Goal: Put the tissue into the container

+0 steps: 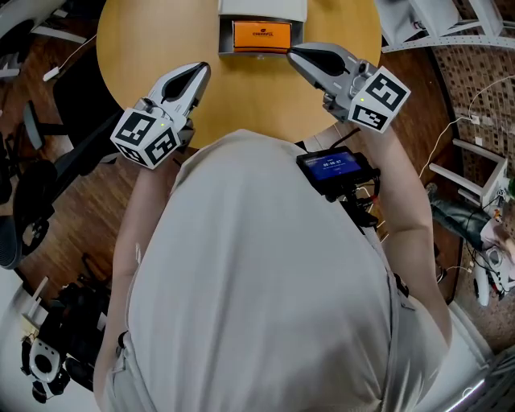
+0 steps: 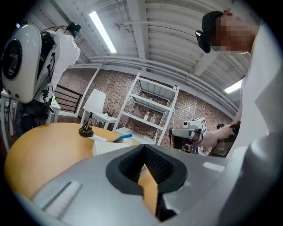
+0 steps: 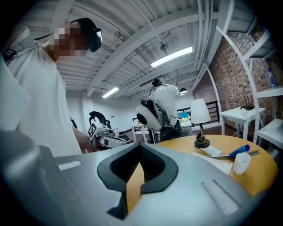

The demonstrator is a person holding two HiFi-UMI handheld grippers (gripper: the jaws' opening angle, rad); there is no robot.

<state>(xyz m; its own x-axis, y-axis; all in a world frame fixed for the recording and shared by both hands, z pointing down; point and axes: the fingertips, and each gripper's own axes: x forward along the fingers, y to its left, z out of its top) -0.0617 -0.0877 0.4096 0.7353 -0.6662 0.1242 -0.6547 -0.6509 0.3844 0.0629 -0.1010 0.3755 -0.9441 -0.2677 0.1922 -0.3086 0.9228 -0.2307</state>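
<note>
1. You are holding the smooth grey left gripper [image 1: 199, 72] and right gripper [image 1: 293, 54] over a round yellow wooden table [image 1: 145, 40], both pairs of ribbed black jaws pressed together, empty.
2. The flat orange rectangular tissue pack [image 1: 261, 35] is sitting inside a grey-rimmed tray [image 1: 224, 39], near the right gripper's tip.
3. Open tabletop is stretching left to the curved edge.

An orange tissue packet [image 1: 261, 35] is laid flat on the counter [image 1: 161, 40], directly against a white container [image 1: 262, 8].
</note>
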